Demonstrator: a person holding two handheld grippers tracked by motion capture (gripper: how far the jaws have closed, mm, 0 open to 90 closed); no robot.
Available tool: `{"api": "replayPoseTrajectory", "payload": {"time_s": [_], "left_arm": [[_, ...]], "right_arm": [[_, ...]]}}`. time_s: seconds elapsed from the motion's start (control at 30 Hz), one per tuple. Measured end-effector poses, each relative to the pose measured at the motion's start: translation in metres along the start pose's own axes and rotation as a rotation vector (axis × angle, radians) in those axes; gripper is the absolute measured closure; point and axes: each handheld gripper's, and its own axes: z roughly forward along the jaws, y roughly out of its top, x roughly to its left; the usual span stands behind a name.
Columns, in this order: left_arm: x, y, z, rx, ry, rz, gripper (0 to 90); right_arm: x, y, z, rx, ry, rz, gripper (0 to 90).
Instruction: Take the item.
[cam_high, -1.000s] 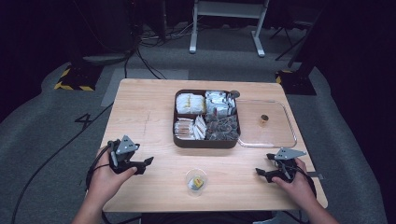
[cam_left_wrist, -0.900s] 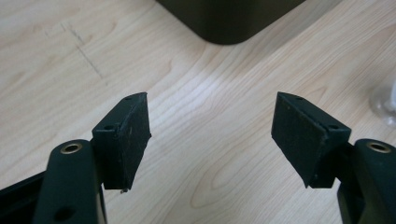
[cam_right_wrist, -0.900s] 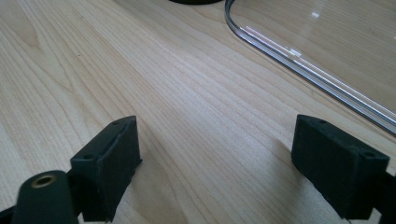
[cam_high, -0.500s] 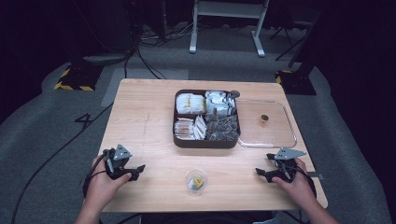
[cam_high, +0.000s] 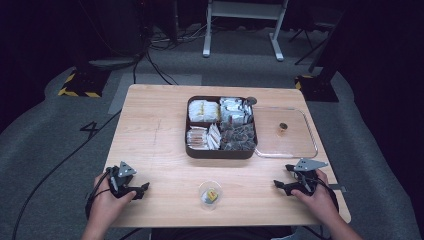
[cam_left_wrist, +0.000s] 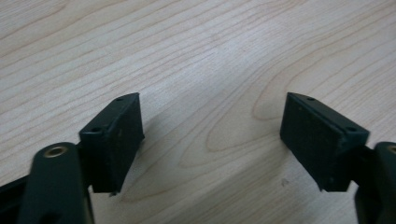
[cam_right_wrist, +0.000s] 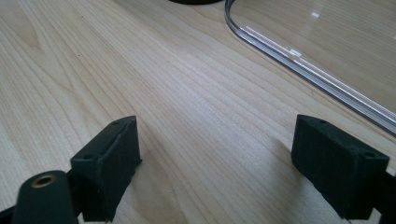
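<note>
1. Seen from the high view, a light wooden table (cam_high: 150, 130) stands on grey carpet in a dark room, with cables and a white frame beyond its far edge. A dark compartment tray (cam_high: 221, 150) of packets sits mid-table toward the far edge, a clear lid (cam_high: 295, 145) touching its right side. A small clear cup (cam_high: 209, 194) stands near the near edge, between the left gripper (cam_high: 141, 190) and the right gripper (cam_high: 278, 185), well apart from both.
2. Along the left gripper view, its jaws, just opening, stand spread over bare wood.
3. Along the right gripper view, jaws stand spread over bare wood; the lid's rim curves beyond.
</note>
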Motion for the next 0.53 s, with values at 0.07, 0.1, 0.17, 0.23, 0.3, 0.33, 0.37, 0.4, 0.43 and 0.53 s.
{"api": "replayPoseTrajectory", "payload": {"time_s": [0.07, 0.1, 0.17, 0.23, 0.3, 0.33, 0.37, 0.4, 0.43, 0.53], "left_arm": [[0.0016, -0.0024, 0.0008, -0.015, -0.011, -0.013, 16.0], [0.0028, -0.0037, 0.0021, -0.025, -0.01, -0.011, 16.0], [0.0038, -0.0063, 0.0057, -0.057, -0.012, -0.018, 9.9], [0.0042, -0.0062, 0.0059, -0.057, -0.006, -0.014, 8.2], [0.0041, -0.0062, 0.0059, -0.056, -0.008, -0.016, 8.1], [0.0036, -0.006, 0.0062, -0.055, -0.01, -0.019, 7.4], [0.0036, -0.006, 0.0062, -0.055, -0.01, -0.019, 7.4], [0.0036, -0.0061, 0.0063, -0.055, -0.01, -0.02, 7.4], [0.0035, -0.0061, 0.0063, -0.056, -0.01, -0.021, 7.4], [0.0035, -0.0061, 0.0063, -0.056, -0.01, -0.021, 7.4]], "right_arm": [[0.0, 0.0, 0.0, 0.0, 0.0, 0.0, 15.6], [0.0, 0.0, 0.0, 0.0, 0.0, 0.0, 15.6], [0.0, 0.0, 0.0, 0.0, 0.0, 0.0, 15.6], [0.0, 0.0, 0.0, 0.0, 0.0, 0.0, 15.6], [0.0, 0.0, 0.0, 0.0, 0.0, 0.0, 15.6], [0.0, 0.0, 0.0, 0.0, 0.0, 0.0, 15.6], [0.0, 0.0, 0.0, 0.0, 0.0, 0.0, 15.6], [0.0, 0.0, 0.0, 0.0, 0.0, 0.0, 15.6], [0.0, 0.0, 0.0, 0.0, 0.0, 0.0, 15.6], [0.0, 0.0, 0.0, 0.0, 0.0, 0.0, 15.7]]}}
